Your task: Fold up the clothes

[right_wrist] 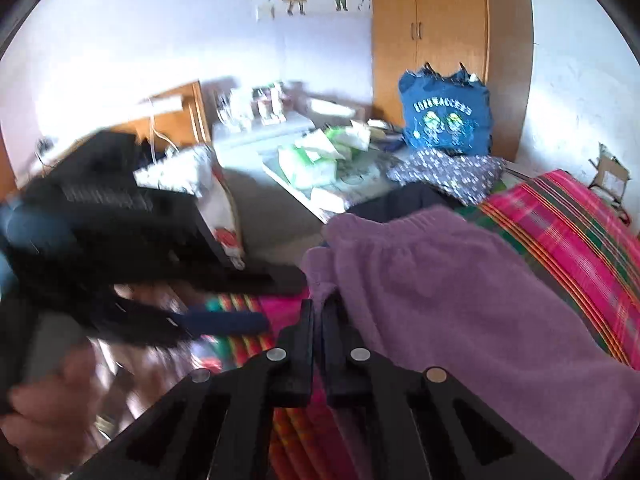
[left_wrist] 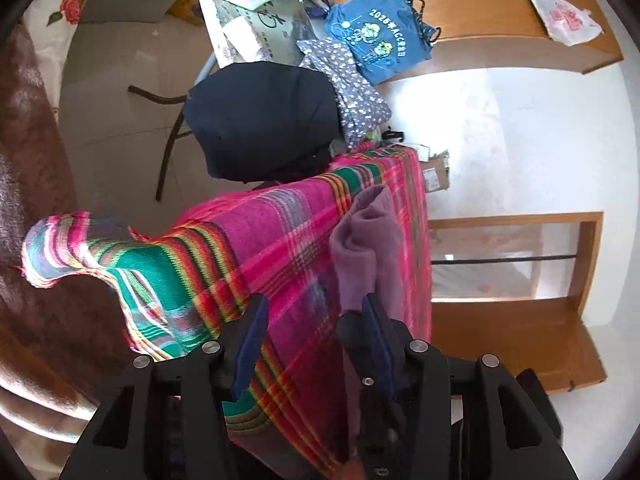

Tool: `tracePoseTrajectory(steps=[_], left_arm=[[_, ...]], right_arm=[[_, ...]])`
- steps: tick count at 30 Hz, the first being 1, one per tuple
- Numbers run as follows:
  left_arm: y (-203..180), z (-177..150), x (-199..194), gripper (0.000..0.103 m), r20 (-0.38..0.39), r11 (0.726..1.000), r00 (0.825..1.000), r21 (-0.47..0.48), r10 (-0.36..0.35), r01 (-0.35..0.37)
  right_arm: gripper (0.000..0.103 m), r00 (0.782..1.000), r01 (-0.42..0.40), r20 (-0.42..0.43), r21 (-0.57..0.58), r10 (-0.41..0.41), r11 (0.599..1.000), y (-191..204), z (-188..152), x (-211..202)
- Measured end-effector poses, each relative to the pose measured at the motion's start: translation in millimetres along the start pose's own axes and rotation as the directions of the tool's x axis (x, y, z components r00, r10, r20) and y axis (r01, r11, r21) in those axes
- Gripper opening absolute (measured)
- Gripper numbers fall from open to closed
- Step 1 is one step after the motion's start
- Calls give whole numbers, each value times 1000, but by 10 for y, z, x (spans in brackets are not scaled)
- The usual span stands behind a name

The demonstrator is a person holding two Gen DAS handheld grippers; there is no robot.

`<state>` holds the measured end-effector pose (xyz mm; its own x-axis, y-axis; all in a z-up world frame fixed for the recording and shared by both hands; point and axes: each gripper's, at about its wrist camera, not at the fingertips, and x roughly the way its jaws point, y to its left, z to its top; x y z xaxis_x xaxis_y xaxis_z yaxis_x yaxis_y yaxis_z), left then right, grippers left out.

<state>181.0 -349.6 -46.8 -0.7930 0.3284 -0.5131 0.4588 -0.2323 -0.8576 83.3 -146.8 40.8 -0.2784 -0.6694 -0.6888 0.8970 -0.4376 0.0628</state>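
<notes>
Purple garment (right_wrist: 460,300) spread over the striped blanket (right_wrist: 568,224), toward 2 o'clock from the right gripper (right_wrist: 318,308). Right gripper's jaws closed together at the garment's near-left edge; whether cloth is pinched between them cannot be told. Left gripper (left_wrist: 316,312) with jaws apart above the blanket, garment at 1 o'clock. Left gripper (right_wrist: 152,280) badly blurred at 9 o'clock in the right view. Garment's lower part cut off.
</notes>
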Motion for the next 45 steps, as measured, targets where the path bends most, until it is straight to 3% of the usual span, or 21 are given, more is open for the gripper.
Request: tracePoseTrajectory(steps=[5, 11, 15, 20, 23, 26, 27, 33, 45], left_arm=[[-2, 6, 8, 49, -1, 1000, 1000, -5, -6, 6], [0, 1, 25, 49, 1, 1000, 1000, -8, 13, -13], [-13, -1, 33, 49, 5, 1000, 1000, -3, 23, -23], [-25, -17, 27, 50, 9, 1000, 1000, -6, 26, -26], [-47, -19, 26, 50, 16, 1000, 999, -4, 31, -30], [-93, -27, 54, 50, 15, 1000, 1000, 0, 24, -24], [-115, -31, 80, 50, 8, 1000, 1000, 6, 27, -27], [-134, -50, 156, 50, -12, 999, 999, 6, 51, -51], [-174, -55, 200, 50, -6, 997, 997, 10, 77, -77]], right_arm=[[4, 993, -87, -72, 99, 94, 991, -115, -74, 245], [5, 987, -116, -93, 125, 128, 985, -137, -166, 312], [20, 979, -157, -110, 132, 172, 979, -152, -197, 219], [21, 973, -208, -80, 118, 218, 971, -162, -232, -108], [21, 989, -141, -30, 108, 145, 984, -286, -249, -343], [22, 999, 11, -48, 65, -8, 998, -372, -308, -387], [22, 997, 22, -72, 60, -17, 998, -383, -347, -354], [22, 990, 21, -140, 19, -18, 1000, -305, -519, -214], [22, 998, -23, -52, 15, 24, 1000, -279, -498, -260]])
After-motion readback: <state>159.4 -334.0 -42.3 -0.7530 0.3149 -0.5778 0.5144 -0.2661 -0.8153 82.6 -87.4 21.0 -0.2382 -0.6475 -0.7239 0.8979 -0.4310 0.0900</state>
